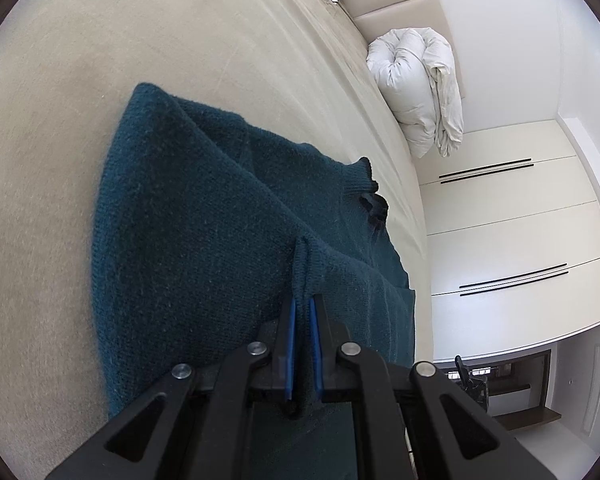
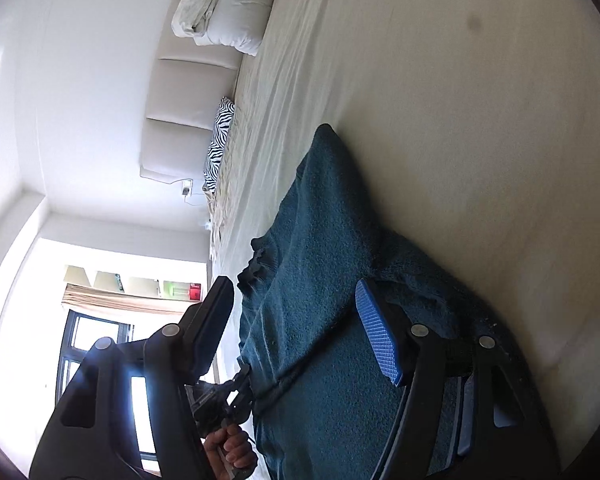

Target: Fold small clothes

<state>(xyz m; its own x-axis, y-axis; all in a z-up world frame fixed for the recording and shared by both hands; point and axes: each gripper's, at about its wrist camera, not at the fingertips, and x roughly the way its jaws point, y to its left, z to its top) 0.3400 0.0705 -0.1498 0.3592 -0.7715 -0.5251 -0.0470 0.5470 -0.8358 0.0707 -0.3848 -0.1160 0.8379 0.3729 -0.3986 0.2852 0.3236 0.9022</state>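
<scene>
Left wrist view: left gripper, fingers pinching a raised fold of the teal knit sweater, which lies on the beige bed. Right wrist view: right gripper, fingers spread wide over the sweater, gripping nothing. White duvet and zebra-print pillow near the headboard.

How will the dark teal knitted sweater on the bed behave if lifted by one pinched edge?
The dark teal knitted sweater probably flops: it sags from the left gripper. Its fuzzy knit likely resists slipping on the beige bedsheet.
</scene>
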